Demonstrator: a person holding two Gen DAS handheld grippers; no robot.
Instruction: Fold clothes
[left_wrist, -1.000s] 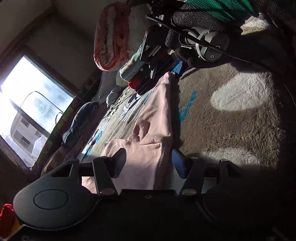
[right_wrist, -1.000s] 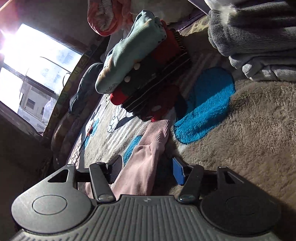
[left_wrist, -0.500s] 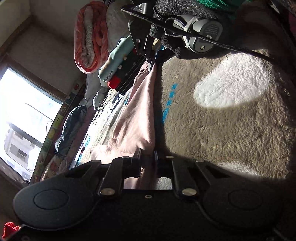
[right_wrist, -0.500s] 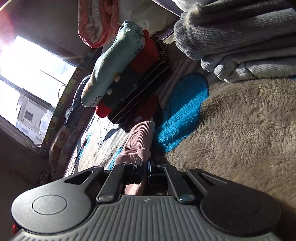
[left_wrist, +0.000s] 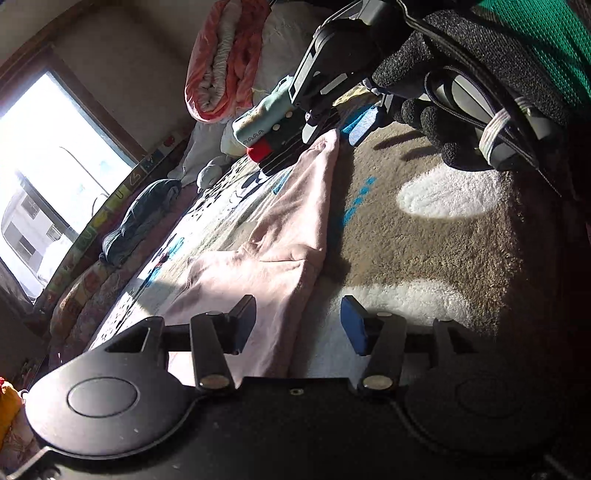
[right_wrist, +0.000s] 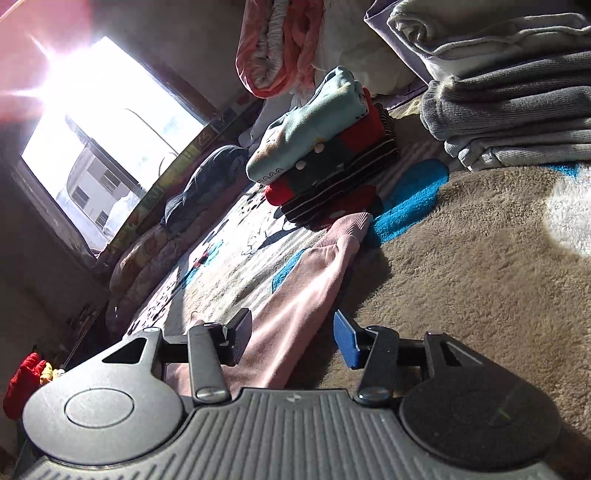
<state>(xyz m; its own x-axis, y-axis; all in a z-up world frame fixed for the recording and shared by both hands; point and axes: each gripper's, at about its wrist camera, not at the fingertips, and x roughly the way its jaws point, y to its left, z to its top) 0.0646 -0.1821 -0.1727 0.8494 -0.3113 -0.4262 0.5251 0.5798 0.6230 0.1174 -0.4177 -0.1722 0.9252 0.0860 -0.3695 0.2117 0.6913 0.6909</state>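
The left gripper (left_wrist: 298, 325) is held with its jaws spread apart, nothing clamped, and the pink garment (left_wrist: 280, 236) is seen lying flat on the plush blanket (left_wrist: 436, 236) between them. The right gripper (right_wrist: 292, 336) is likewise parted over the ribbed pink cuff (right_wrist: 349, 225). Further out at twelve o'clock, a stack of folded clothes (right_wrist: 325, 155) is seen; at two o'clock, grey folded knits (right_wrist: 509, 92).
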